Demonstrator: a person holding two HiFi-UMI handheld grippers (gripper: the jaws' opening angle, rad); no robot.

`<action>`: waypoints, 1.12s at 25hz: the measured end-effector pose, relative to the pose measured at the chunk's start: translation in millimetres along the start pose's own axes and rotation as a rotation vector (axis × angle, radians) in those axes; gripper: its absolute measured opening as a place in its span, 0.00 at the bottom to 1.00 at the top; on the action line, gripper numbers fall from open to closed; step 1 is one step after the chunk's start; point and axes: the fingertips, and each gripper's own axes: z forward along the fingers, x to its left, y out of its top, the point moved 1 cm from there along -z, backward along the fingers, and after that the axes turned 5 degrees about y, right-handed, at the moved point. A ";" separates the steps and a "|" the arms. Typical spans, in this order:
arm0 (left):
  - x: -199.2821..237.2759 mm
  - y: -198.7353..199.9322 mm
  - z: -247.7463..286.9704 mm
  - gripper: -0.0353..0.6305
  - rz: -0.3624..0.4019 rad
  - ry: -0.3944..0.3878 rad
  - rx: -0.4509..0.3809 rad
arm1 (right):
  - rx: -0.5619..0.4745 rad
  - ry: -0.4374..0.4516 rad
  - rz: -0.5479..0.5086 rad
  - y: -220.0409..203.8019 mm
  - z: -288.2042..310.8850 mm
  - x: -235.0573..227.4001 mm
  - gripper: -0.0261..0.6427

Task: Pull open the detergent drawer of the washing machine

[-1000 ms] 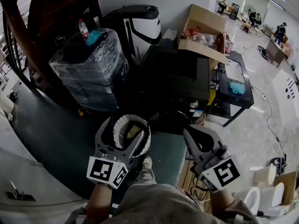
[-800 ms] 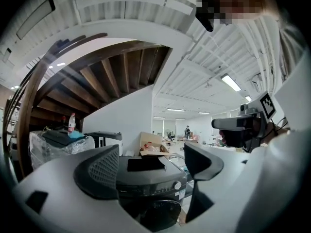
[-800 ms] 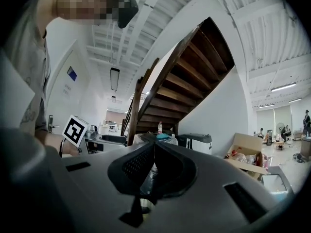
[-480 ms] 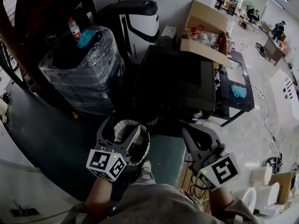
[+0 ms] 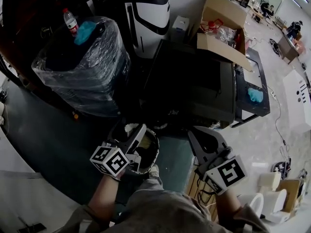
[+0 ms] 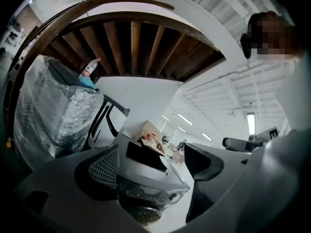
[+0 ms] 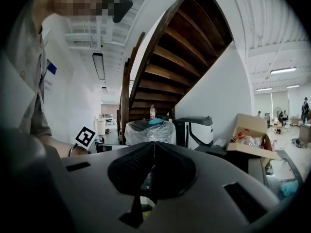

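Note:
The dark washing machine stands just ahead of me in the head view. In the left gripper view the washing machine shows its front, with a control strip and a round door low down; I cannot pick out the detergent drawer. My left gripper is open and empty, a little short of the machine's front left corner, above a round white-rimmed opening. The machine shows between the spread jaws of the left gripper. My right gripper is shut on nothing near the front right corner. In its own view the right gripper has its pads meeting.
A plastic-wrapped appliance with a bottle on top stands at the left. Behind are a white and black machine and an open cardboard box. A low black table is at the right. A wooden staircase rises overhead.
The head view has shifted, so the machine looks larger and nearer. My left gripper has turned and moved slightly forward over the round opening. The right gripper has barely moved.

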 end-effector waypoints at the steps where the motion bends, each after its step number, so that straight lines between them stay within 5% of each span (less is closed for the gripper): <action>1: 6.6 -0.8 5.1 0.68 -0.038 -0.010 -0.008 | -0.003 0.009 0.028 -1.2 7.7 -2.7 0.08; 10: 43.4 -35.2 54.0 0.68 -0.241 -0.077 0.056 | 0.015 -0.003 0.091 -18.5 57.0 -30.4 0.08; 18: 74.5 -80.5 88.6 0.68 -0.415 -0.051 0.110 | 0.048 0.008 0.126 -49.0 80.4 -55.0 0.08; 28: 111.9 -136.2 124.8 0.70 -0.649 -0.023 0.043 | 0.073 0.069 0.158 -93.4 107.4 -78.9 0.08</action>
